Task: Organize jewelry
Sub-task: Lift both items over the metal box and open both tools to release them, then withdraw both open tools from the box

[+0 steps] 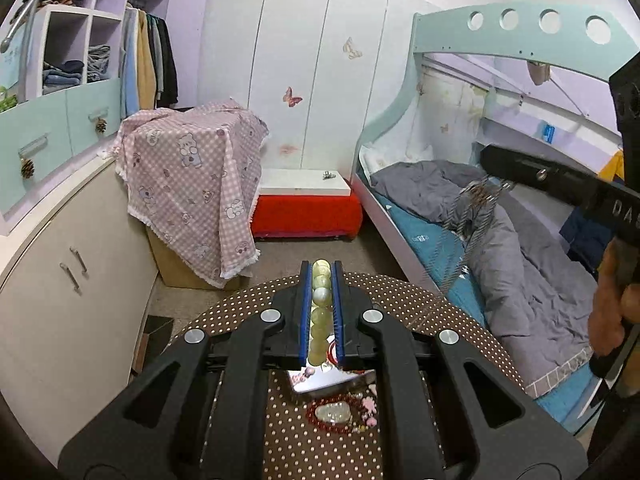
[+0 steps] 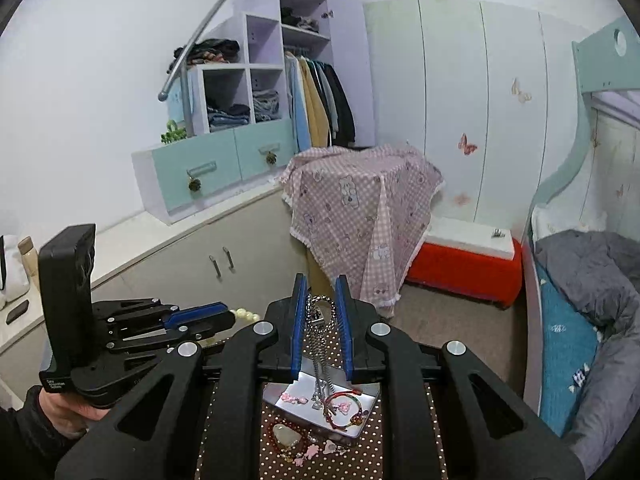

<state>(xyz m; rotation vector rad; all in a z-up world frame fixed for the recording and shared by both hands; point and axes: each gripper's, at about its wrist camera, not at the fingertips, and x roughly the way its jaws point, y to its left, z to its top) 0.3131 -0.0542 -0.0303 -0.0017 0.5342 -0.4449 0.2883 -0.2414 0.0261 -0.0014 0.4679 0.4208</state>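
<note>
Left tongs (image 1: 321,300): blue pads nearly shut on a bead bracelet (image 1: 321,308), pale green-white beads stacked in a line between them, the loop hanging down toward the desk (image 1: 240,308).

Right tongs (image 2: 321,320): pads close together, pinching a steel chain (image 2: 320,344). A small pendant sits high between the pads; the rest trails down into the open metal tin (image 2: 362,420) below.

Both pieces are held up off the polka-dot desk, probably so each strand hangs free and untangled before being sorted. The chain's lower end looks to reach the tin floor, so it may not be fully clear of the pieces lying there. Judgement only.

In the tin: pink charms (image 2: 294,398) and a red cord bracelet (image 2: 346,406). On the cloth just in front of the tin: a red bead string with a pale stone (image 2: 286,436).

View differences:
- Left wrist view shows the right tongs from the side with the chain blurred and swinging over the bed (image 1: 500,240); the tin is mostly hidden behind its own tongs.
- Right wrist view shows the tin interior plainly, plus the left tongs from the side with beads poking past its tip and the hand (image 2: 64,412) gripping its handle.
</note>
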